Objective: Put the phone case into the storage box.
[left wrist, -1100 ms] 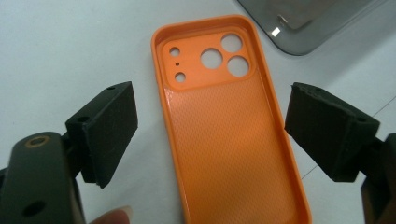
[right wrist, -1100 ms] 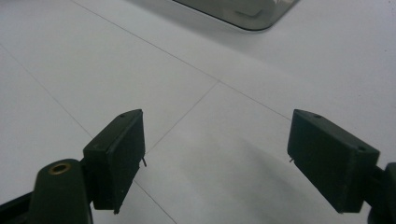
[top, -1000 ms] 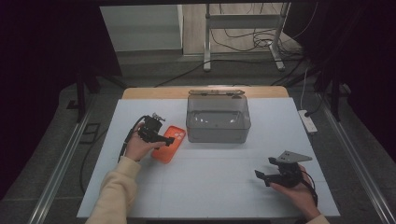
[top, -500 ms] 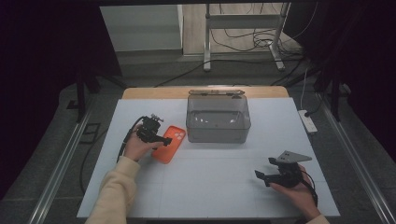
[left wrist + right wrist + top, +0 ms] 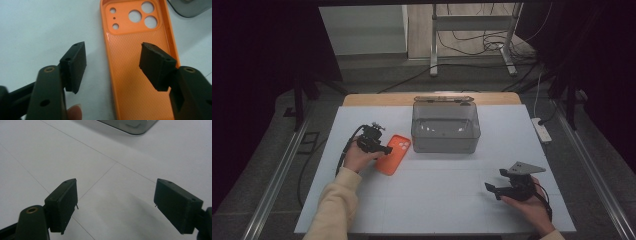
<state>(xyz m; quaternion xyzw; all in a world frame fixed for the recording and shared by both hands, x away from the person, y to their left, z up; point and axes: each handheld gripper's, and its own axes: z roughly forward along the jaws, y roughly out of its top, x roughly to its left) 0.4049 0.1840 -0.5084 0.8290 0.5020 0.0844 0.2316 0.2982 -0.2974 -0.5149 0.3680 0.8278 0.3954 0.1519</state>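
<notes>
From the high view, the orange phone case (image 5: 394, 154) lies flat on the white table (image 5: 442, 200), just left of the grey lidded box (image 5: 445, 128). The left gripper (image 5: 384, 149) sits at the case's left edge, held in the person's left hand (image 5: 357, 157). The right gripper (image 5: 492, 189) rests well to the right of the case, nearer the table's front edge.

In the left gripper view, the case (image 5: 140, 75) lies inside-up, camera holes at its far end. The jaws have just been closing — one stands over the bare table left of the case, the other over the case's inner face, so its left rim is between them, with the pads not yet pressing on it.

In the right gripper view, the right gripper (image 5: 116, 202) has its jaws spread wide over bare table, with a corner of the box (image 5: 130, 126) beyond.
</notes>
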